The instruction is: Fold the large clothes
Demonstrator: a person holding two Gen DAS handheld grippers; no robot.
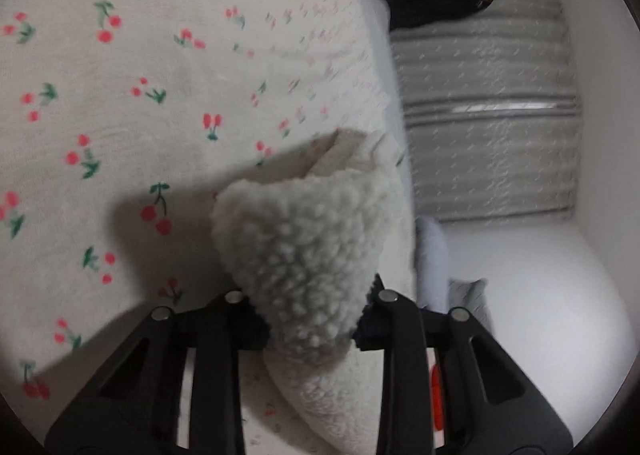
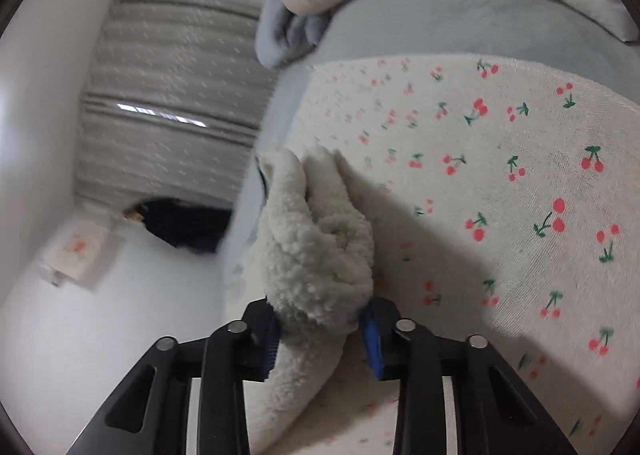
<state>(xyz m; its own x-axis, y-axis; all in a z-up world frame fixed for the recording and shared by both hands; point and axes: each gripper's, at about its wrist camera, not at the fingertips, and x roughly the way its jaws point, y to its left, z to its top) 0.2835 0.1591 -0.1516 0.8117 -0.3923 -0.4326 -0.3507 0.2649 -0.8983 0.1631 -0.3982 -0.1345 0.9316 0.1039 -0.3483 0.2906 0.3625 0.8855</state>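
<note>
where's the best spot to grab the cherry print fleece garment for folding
By its thick fleece edge, coming in level from the side. It rolls into a firm bunch that fills the jaws; the left gripper and right gripper each clamp such a bunch.

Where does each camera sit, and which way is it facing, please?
Left wrist: on the left gripper, looking along its black fingers at the fluffy white fleece garment they clamp.
Right wrist: on the right gripper, facing its own pinched fleece fold.
Shared: the cherry-print cream cloth, grey striped curtain.
</note>
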